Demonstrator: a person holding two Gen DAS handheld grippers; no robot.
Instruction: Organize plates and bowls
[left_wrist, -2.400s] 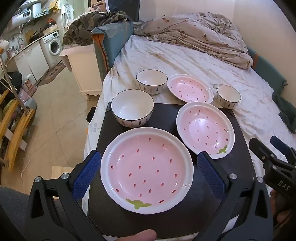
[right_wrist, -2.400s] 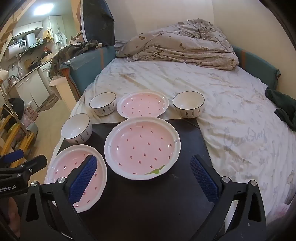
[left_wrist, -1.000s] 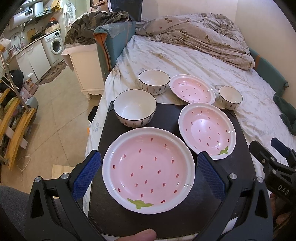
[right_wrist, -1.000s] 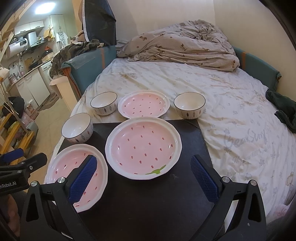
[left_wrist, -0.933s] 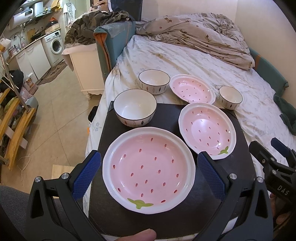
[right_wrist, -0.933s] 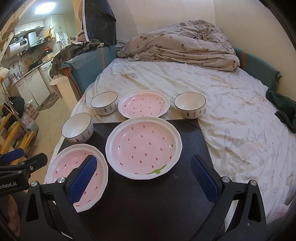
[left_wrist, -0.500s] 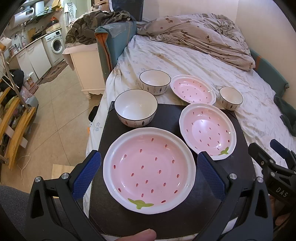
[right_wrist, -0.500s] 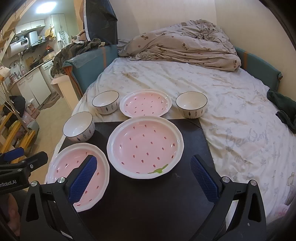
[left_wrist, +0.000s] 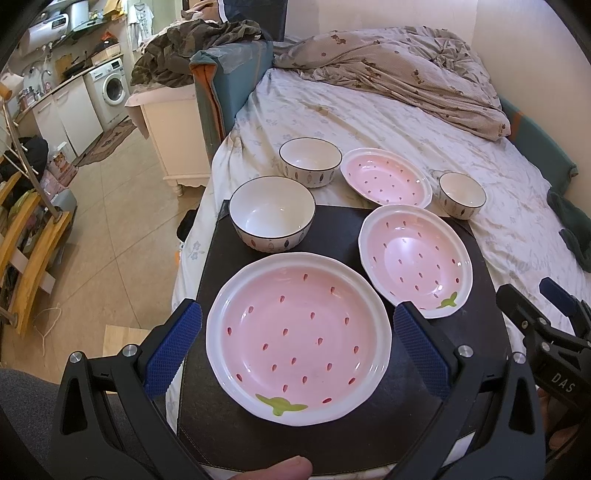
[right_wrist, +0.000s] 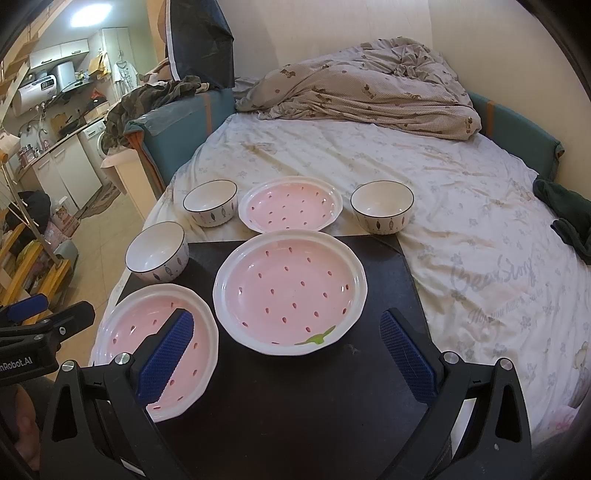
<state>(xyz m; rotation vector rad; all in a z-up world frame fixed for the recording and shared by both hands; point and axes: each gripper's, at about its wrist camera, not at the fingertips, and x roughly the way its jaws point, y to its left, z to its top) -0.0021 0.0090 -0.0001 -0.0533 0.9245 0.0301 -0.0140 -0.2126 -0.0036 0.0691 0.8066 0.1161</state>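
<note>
A bed with pale flowered sheet (right_wrist: 424, 192) carries a flat black board (right_wrist: 295, 387), two white bowls (right_wrist: 209, 202) (right_wrist: 382, 212), one pink strawberry-pattern plate (right_wrist: 290, 208) and a crumpled beige duvet (right_wrist: 365, 92).

The plates (left_wrist: 299, 332) are glazed ceramic, glossy pink inside with smooth white rims; the second plate (left_wrist: 415, 260) throws back a bright sheen. The bowls (left_wrist: 271, 216) look like the same glossy ceramic, white with a thin dark rim. They sit on a matt black mat (right_wrist: 317, 398) with a faintly grained, leather-like face. The sheet (right_wrist: 461, 221) is soft creased cloth, and so is the rumpled quilt (right_wrist: 369, 92). The left gripper (left_wrist: 297, 349) and right gripper (right_wrist: 284, 356) are matt black plastic with shiny metal screws, and their pads (left_wrist: 171, 350) are blue with a rough, knurled texture. The floor (left_wrist: 122, 236) is smooth, slightly shiny tile.
</note>
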